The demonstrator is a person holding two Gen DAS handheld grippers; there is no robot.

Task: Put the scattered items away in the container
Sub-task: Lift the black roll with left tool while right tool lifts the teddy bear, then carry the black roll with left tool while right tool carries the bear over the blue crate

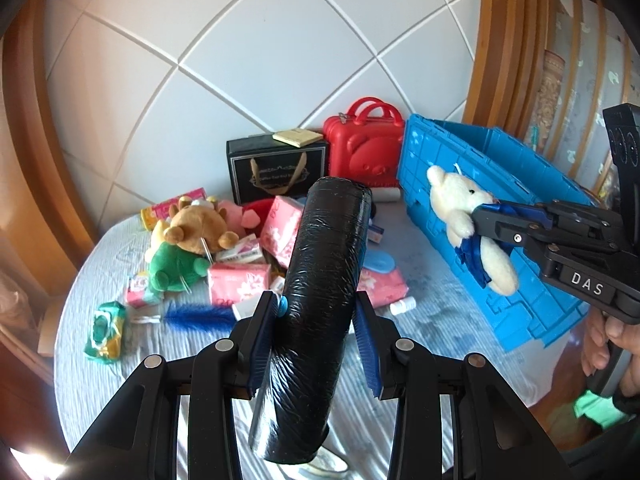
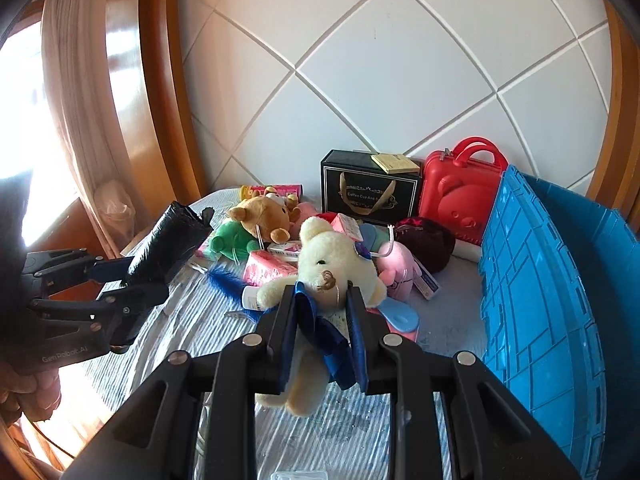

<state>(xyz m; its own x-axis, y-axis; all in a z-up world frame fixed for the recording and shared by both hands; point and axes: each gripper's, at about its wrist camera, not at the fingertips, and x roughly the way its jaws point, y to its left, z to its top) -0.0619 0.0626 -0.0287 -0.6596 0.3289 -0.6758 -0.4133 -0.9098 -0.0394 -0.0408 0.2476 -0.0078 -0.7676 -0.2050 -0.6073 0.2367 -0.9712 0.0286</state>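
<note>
My left gripper [image 1: 318, 308] is shut on a black plastic-wrapped roll [image 1: 316, 280], held up above the bed; the same roll [image 2: 168, 240] shows at the left of the right wrist view. My right gripper [image 2: 320, 300] is shut on a cream teddy bear [image 2: 328, 256] with a blue ribbon, also lifted. In the left wrist view that bear [image 1: 460, 200] hangs in front of the blue crate's [image 1: 500, 216] outer wall. The crate [image 2: 536, 280] stands at the right of the bed, its inside mostly hidden.
Scattered on the grey bedspread [image 1: 180, 344] lie a brown bear [image 1: 196, 224], a green plush [image 1: 172, 268], pink tissue packs [image 1: 240, 280], a blue brush [image 1: 196, 316] and a green packet [image 1: 106, 330]. A black gift box [image 1: 276, 172] and red case [image 1: 364, 144] stand against the quilted headboard.
</note>
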